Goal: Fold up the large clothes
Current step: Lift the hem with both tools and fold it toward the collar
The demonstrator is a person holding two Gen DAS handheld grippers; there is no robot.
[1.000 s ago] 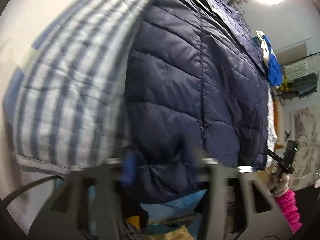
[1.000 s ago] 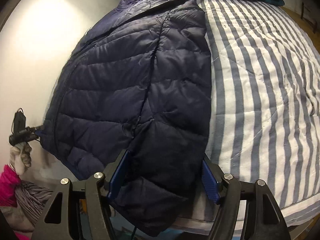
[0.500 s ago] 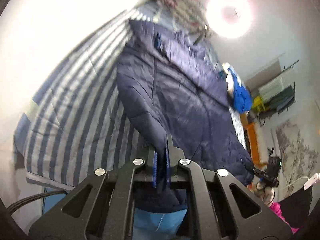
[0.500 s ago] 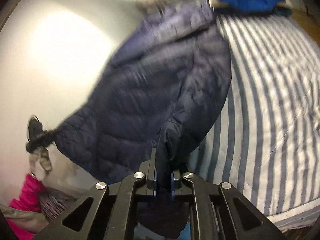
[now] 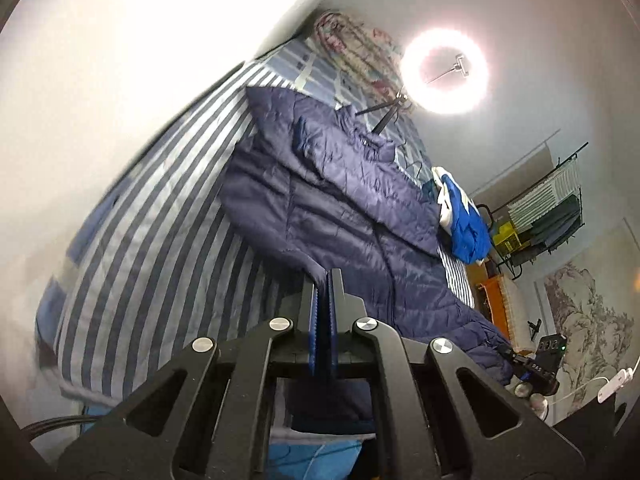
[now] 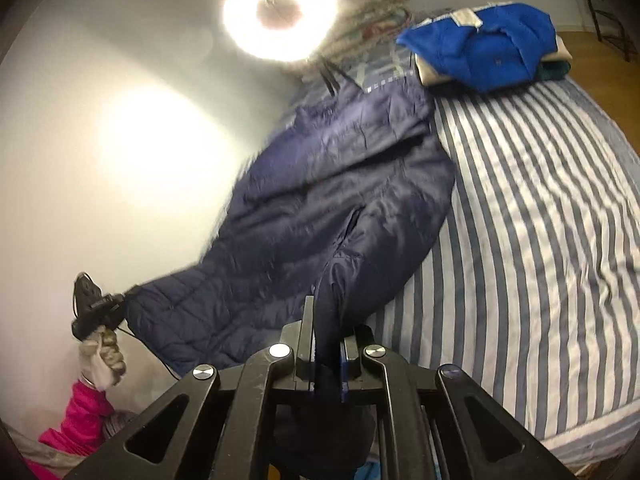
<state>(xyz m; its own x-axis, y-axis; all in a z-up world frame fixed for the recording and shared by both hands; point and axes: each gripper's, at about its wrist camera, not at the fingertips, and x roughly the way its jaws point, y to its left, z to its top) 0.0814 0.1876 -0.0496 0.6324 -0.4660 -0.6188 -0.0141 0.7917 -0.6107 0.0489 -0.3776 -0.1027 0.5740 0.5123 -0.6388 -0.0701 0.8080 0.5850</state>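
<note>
A navy quilted puffer jacket lies lengthwise on a blue-and-white striped bed, its bottom hem lifted off the near edge. My left gripper is shut on one hem corner. My right gripper is shut on the other hem corner of the jacket. Each view shows the other gripper at the far hem corner: the right one, the left one with a gloved hand.
Folded blue clothes sit at the far end of the striped bed, also seen in the left wrist view. A ring light and patterned bedding stand at the head. A clothes rack stands by the wall.
Both grippers were open around the jacket's hem one second ago. They have shut on it and lifted and pulled the hem back from the bed edge.
</note>
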